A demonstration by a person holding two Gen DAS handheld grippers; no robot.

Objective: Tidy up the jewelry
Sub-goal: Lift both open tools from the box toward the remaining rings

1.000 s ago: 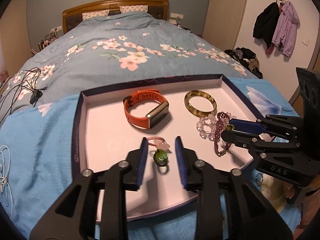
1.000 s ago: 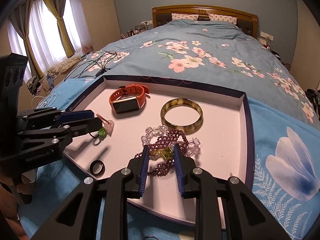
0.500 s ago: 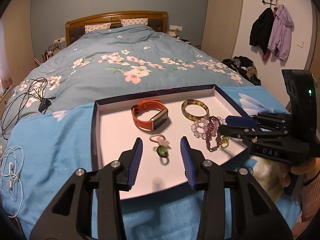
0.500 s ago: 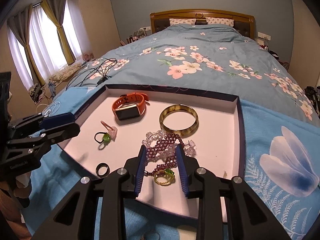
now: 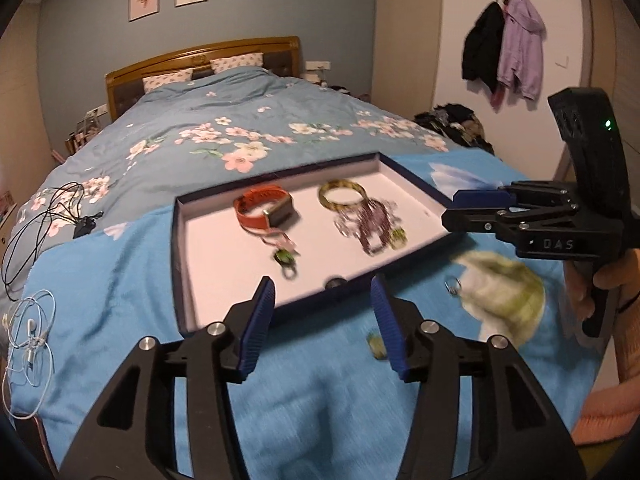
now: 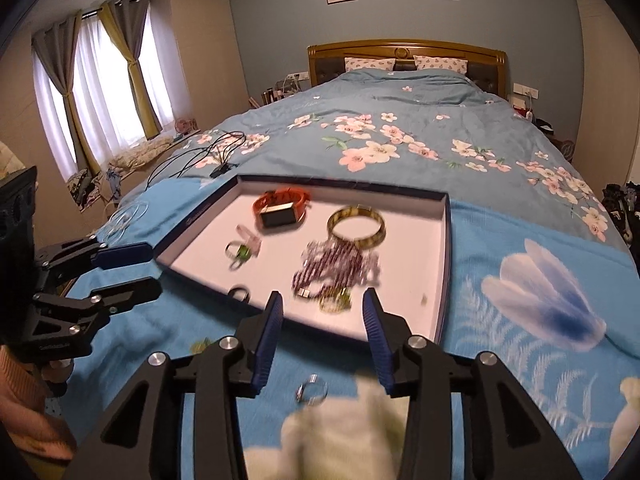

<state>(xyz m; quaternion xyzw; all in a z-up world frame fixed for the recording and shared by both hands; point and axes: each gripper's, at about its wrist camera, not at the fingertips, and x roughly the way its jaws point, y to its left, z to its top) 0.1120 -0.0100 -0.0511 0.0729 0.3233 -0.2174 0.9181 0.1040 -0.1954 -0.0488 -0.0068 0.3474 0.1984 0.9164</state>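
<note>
Both grippers hung over the blue blanket [image 5: 100, 280] on the bed, short of the shallow tray [image 5: 181, 264]. The left gripper [image 5: 322, 320] had its fingers [image 5: 256, 328] spreading apart with nothing between them; the right gripper [image 6: 322, 334] was likewise opening and empty. Beyond the left fingers lay the green-stone ring [image 5: 285, 258] and the orange watch [image 5: 264, 210] in the tray. Just past the right fingers sat the gold ring [image 6: 335, 300], the purple bead bracelets [image 6: 336, 264] and the bangle [image 6: 356, 221]. A silver ring [image 6: 312, 393] rested on the blanket between the right fingers.
</note>
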